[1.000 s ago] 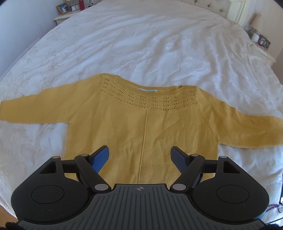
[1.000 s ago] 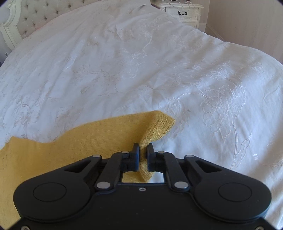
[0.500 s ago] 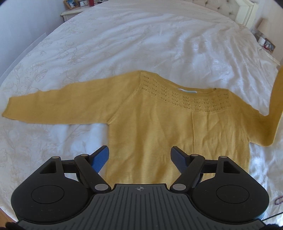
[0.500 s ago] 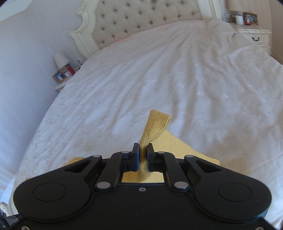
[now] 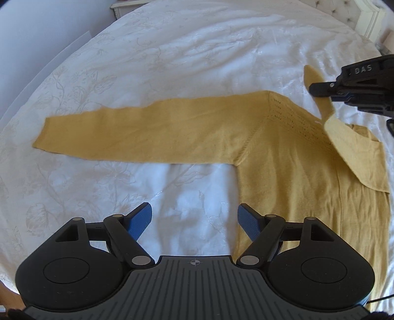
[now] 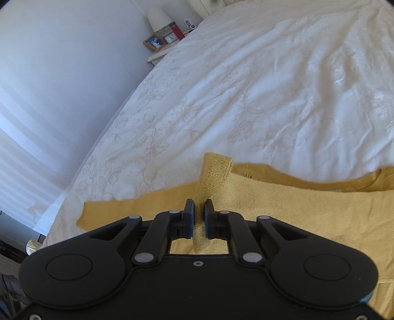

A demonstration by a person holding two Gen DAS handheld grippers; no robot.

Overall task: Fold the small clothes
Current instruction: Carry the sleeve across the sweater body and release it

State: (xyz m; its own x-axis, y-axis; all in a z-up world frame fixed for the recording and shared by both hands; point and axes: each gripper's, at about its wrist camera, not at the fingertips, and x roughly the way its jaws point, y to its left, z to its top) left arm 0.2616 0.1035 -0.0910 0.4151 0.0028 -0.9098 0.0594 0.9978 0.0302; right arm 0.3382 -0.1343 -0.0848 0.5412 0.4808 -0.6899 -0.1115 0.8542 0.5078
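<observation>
Yellow sweater (image 5: 283, 172) body fills left view; nightstand lamp (image 6: 158, 17) appears only right.

A mustard-yellow knitted sweater (image 5: 290, 172) with an openwork lace yoke lies flat on the white embroidered bedspread (image 5: 172, 61), near its foot edge. One long sleeve (image 5: 138, 137) stretches out straight and flat towards the bedspread's side edge, its cuff well short of that edge. The other sleeve (image 6: 283, 204) is lifted and folded back across the body, its ribbed cuff (image 6: 214, 172) raised upright above the fabric, with the sleeve lying diagonally over the chest.
</observation>
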